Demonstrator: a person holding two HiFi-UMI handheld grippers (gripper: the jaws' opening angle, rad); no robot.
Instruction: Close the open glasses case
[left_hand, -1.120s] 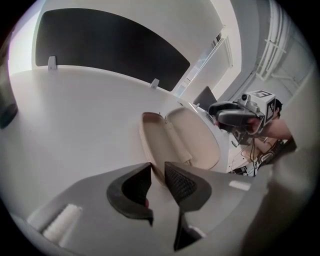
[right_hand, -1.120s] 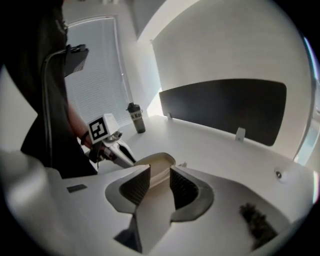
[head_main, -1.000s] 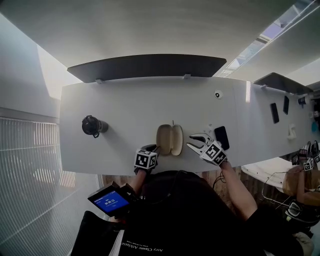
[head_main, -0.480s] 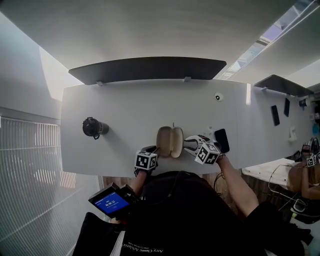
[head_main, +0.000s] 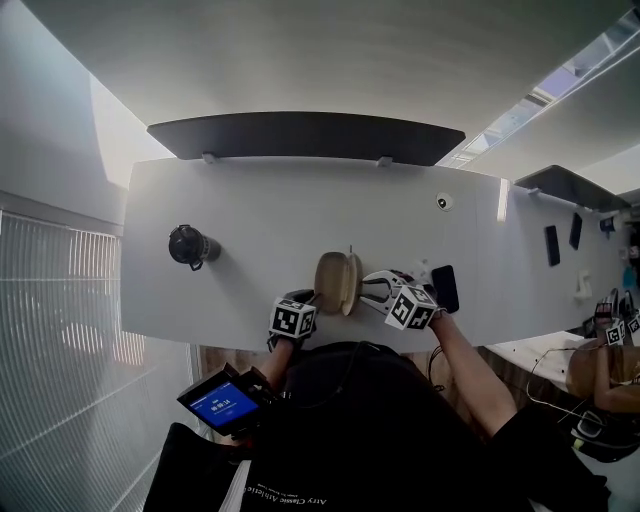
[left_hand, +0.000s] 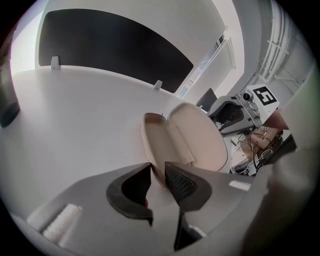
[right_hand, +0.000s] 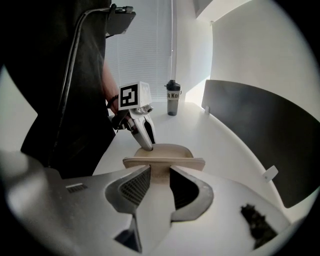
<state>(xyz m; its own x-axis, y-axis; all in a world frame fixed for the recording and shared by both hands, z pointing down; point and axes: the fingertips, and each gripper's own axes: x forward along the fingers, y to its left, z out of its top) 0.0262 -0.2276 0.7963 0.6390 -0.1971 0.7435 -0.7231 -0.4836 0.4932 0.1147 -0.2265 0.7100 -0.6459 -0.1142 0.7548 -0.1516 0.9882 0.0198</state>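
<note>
Bench (head_main: 250, 200): white, filling the middle of the head view.

Case (head_main: 332, 282): lower centre of the head view, by the bench's near edge. A second ago both halves lay flat and spread. Now the right half (right_hand: 164, 163) stands raised on its hinge, showing edge-on across the centre of the right gripper view, and the case reads narrower from above. The left half (left_hand: 156, 145) lies flat on the bench.

Right claw (head_main: 366, 290): has come in from the lower right and rolled, and its tips are now against the raised half. The jaws stand apart and clamp nothing — it pushes rather than grips.

Left claw (head_main: 311, 298): unmoved, at the case's near left end. Its jaws stand apart with the left half's rim between them, and no pad is seen pressing.

Finding: closing is under way, judged about mid-swing. What remains is to carry the right half over onto the left until it shuts. Risk noted — the left claw sits on the rim and should clear it before the halves meet.
</note>
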